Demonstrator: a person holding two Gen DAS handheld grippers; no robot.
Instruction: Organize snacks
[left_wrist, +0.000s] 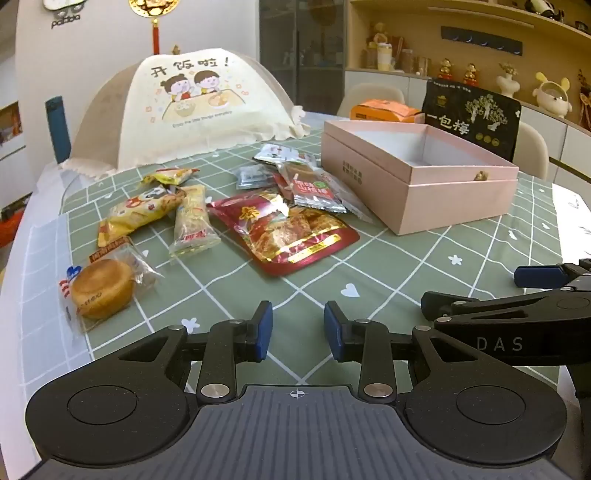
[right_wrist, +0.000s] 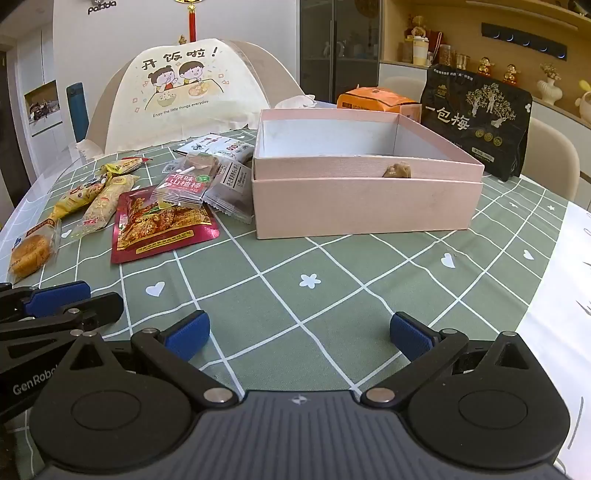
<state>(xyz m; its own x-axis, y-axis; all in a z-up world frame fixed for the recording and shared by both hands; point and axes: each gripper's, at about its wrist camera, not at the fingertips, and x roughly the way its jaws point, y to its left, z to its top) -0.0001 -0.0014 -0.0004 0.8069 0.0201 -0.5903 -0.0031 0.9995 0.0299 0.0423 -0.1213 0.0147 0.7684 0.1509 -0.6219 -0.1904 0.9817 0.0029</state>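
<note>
Several snack packets lie on the green checked tablecloth (left_wrist: 388, 266): a red pouch (left_wrist: 284, 229) (right_wrist: 162, 225), a wrapped round cake (left_wrist: 103, 288) (right_wrist: 31, 251), yellow packets (left_wrist: 140, 210) (right_wrist: 79, 195) and small clear sachets (left_wrist: 314, 184) (right_wrist: 188, 181). An open, empty pink box (left_wrist: 417, 177) (right_wrist: 365, 173) stands right of them. My left gripper (left_wrist: 298, 330) is partly open and empty, low over the cloth short of the snacks. My right gripper (right_wrist: 299, 334) is wide open and empty, in front of the box. Each gripper shows in the other's view, the right one (left_wrist: 517, 295) and the left one (right_wrist: 59, 302).
A cream mesh food cover (left_wrist: 199, 107) (right_wrist: 192, 92) stands at the back. A black plum bag (left_wrist: 472, 118) (right_wrist: 476, 122) and an orange pack (left_wrist: 384, 110) (right_wrist: 380, 99) stand behind the box. A blue bottle (left_wrist: 57, 129) is at far left. Chairs and shelves are beyond.
</note>
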